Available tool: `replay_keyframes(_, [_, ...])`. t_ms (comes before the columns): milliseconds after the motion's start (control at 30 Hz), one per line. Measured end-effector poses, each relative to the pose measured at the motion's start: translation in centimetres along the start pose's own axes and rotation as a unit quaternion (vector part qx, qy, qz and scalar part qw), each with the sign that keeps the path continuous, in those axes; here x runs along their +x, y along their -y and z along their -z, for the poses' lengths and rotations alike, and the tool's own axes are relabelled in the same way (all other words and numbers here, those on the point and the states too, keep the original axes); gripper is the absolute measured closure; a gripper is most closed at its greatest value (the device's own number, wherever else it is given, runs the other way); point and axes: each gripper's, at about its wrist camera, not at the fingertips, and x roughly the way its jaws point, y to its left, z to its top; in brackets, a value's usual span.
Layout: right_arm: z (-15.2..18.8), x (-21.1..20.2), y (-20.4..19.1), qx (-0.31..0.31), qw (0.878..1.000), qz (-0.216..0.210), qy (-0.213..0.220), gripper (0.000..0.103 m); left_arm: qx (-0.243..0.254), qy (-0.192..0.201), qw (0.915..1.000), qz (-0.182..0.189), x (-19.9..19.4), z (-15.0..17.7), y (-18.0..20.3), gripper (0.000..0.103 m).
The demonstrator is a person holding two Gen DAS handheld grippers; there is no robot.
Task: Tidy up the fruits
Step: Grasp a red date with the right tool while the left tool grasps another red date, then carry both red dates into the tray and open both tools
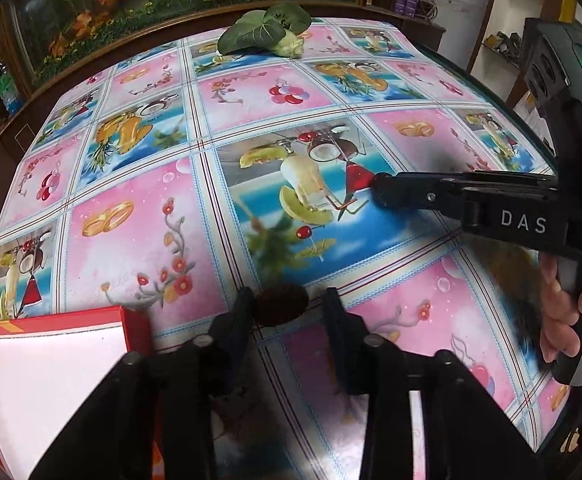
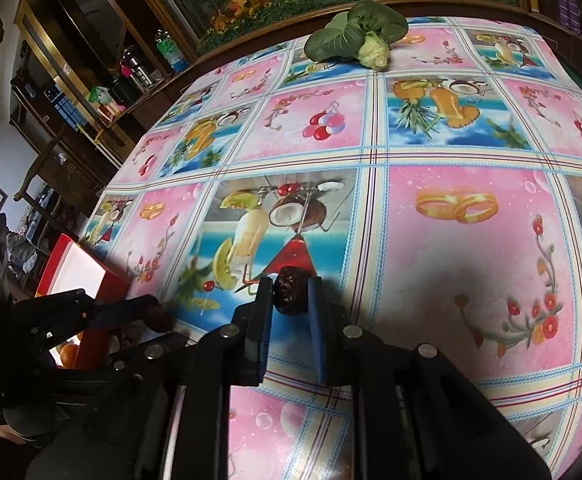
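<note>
My left gripper (image 1: pixel 287 300) has a dark red dried date (image 1: pixel 281 305) between its fingertips, low over the table; the gripper also shows in the right wrist view (image 2: pixel 159 312) with that date (image 2: pixel 158 317) at its tip. My right gripper (image 2: pixel 291 286) is shut on a second dark wrinkled date (image 2: pixel 290 289) just above the tablecloth. In the left wrist view the right gripper (image 1: pixel 379 192) reaches in from the right, its date hidden. A red box with a white inside (image 1: pixel 51 360) lies at the lower left, beside the left gripper, and also shows in the right wrist view (image 2: pixel 79 268).
A leafy green vegetable (image 1: pixel 267 32) lies at the far edge of the table, also in the right wrist view (image 2: pixel 359 36). A colourful patterned tablecloth (image 1: pixel 139 232) covers the table. An orange fruit (image 2: pixel 69 354) shows by the box. Shelves stand at the left.
</note>
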Motion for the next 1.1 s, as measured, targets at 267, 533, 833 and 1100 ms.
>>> replay_keyframes(267, [0.0, -0.5, 0.0, 0.002, 1.0, -0.008, 0.011, 0.084, -0.035, 0.023, 0.9991, -0.004, -0.9, 1.3, -0.1, 0.077])
replay_keyframes(533, [0.5, -1.7, -1.5, -0.029, 0.998, -0.033, 0.039, 0.084, -0.069, 0.138, 0.988, -0.005, -8.8, 4.9, 1.7, 0.077])
replay_keyframes(833, [4.2, -3.9, -8.1, -0.059, 0.985, -0.153, 0.048, 0.083, -0.124, 0.203, 0.9622, -0.133, -18.8, 16.5, -2.5, 0.077])
replay_keyframes(1100, [10.6, -4.7, -20.2, -0.149, 0.961, -0.233, 0.023, 0.084, -0.188, 0.197, 0.9458, -0.177, -20.0, 21.0, -8.3, 0.077])
